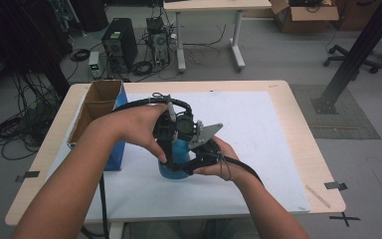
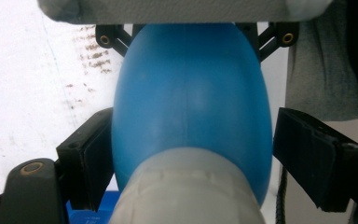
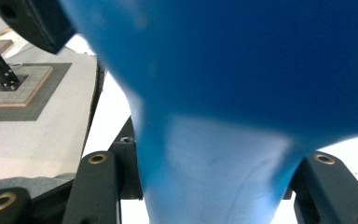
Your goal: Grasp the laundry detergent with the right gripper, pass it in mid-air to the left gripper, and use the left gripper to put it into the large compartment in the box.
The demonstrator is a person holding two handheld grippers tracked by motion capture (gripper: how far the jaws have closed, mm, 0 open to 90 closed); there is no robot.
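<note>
so, one blue bulb-shaped object stands near the middle of the table, gripped from two sides by two grippers. the left gripper comes at it from above-left, the right gripper from the right, each carried in one hand. in the left gripper view the bulb sits between the two black pads; the left pad touches its side, while the right pad stands just apart, so these jaws are not clamped on it. in the right gripper view the bulb narrows to a neck, and the two jaws press on that neck from either side. one open cardboard box with a blue side stands at the table's left edge. the table is pale wood, covered by one white sheet. beyond it lie grey floor, one computer tower, tangled cables and a second table. the bulb's long axis looks roughly upright in the high view; which end is up i cannot tell there.
</note>
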